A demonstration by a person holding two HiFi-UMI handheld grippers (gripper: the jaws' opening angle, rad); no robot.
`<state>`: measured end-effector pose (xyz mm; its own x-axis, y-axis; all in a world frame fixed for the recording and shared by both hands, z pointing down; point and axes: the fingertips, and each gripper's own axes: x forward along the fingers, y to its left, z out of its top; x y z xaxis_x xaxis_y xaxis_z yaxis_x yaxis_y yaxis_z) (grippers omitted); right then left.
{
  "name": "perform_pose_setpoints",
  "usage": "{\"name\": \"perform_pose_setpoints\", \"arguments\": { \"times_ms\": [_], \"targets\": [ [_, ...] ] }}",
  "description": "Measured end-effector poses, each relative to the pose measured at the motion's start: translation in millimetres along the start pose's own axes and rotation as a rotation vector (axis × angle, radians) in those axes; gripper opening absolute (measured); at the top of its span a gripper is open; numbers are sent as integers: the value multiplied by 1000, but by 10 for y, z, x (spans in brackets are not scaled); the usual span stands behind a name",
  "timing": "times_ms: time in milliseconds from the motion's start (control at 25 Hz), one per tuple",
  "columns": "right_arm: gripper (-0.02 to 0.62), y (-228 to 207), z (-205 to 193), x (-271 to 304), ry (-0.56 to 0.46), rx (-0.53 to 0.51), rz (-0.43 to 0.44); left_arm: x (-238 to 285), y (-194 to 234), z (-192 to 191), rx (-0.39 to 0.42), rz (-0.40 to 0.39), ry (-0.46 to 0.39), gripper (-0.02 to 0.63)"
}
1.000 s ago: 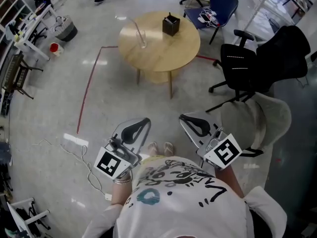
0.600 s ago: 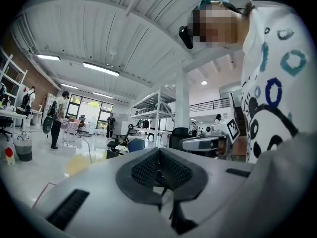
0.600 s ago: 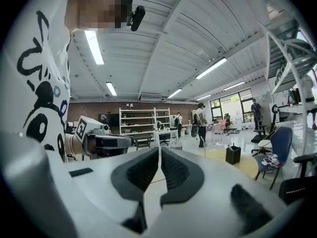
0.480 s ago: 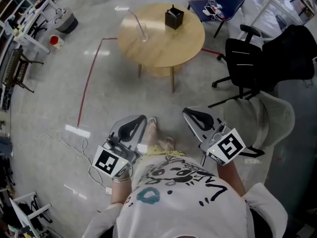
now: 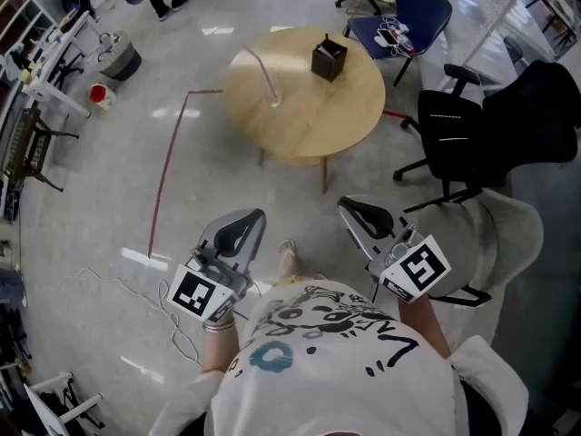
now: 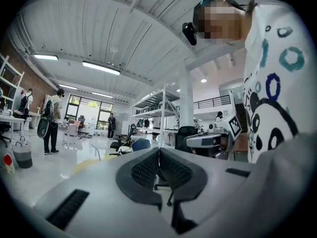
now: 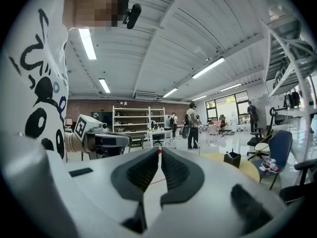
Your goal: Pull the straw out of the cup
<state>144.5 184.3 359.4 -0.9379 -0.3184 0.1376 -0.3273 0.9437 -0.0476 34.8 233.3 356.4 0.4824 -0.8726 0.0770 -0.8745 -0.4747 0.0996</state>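
A clear cup point(image 5: 273, 98) with a long clear straw point(image 5: 259, 66) leaning to the left stands on the round wooden table point(image 5: 309, 107), at its left side. Both grippers are held low in front of me, well short of the table. My left gripper point(image 5: 257, 214) is shut with nothing between its pads, as the left gripper view point(image 6: 159, 150) shows. My right gripper point(image 5: 346, 203) is shut and empty too, its pads meeting at the tip point(image 7: 160, 150). Each points level toward the table.
A black box point(image 5: 329, 60) sits on the table's far side. A black office chair point(image 5: 463, 125) and a grey seat point(image 5: 499, 234) stand to the right, a blue chair point(image 5: 413, 12) behind. Red tape point(image 5: 168, 171) and a cable point(image 5: 136, 284) lie on the floor at left.
Both grippers have moved forward toward the table, which now sits nearer and lower in the head view. Both stay shut and empty.
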Motion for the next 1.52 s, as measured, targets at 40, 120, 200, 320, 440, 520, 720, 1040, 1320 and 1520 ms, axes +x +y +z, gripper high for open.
{"name": "perform_pose_setpoints", "arguments": {
  "times_ms": [40, 120, 200, 320, 440, 520, 720, 1040, 1320, 1520],
  "targets": [
    [31, -26, 40, 100, -1, -6, -3, 12, 96, 18, 0, -4, 2, 15],
    [31, -71, 121, 293, -10, -12, -9, 33, 284, 43, 1, -13, 7, 15],
    [31, -116, 194, 474, -21, -12, -16, 68, 465, 66, 0, -25, 7, 15],
    [31, -177, 233, 715, -29, -9, -30, 126, 716, 78, 3, -43, 7, 15],
    [31, -238, 216, 933, -24, -4, -49, 169, 956, 71, 7, -55, 5, 15],
    [31, -274, 212, 1053, -26, 2, -63, 188, 1091, 66, 7, -64, 3, 15],
    [31, -345, 193, 1303, -21, 16, -93, 208, 1386, 3, -3, -76, 15, 15],
    [31, -613, 33, 1382, 19, 42, -105, 495, 1536, -132, -33, -81, 43, 15],
    [31, -931, -12, 1709, 35, 60, -87, 699, 1834, -160, -58, -63, 43, 15],
    [31, -1311, 72, 2106, 42, 34, -53, 943, 2240, -141, -63, -16, 69, 15]
  ]
}}
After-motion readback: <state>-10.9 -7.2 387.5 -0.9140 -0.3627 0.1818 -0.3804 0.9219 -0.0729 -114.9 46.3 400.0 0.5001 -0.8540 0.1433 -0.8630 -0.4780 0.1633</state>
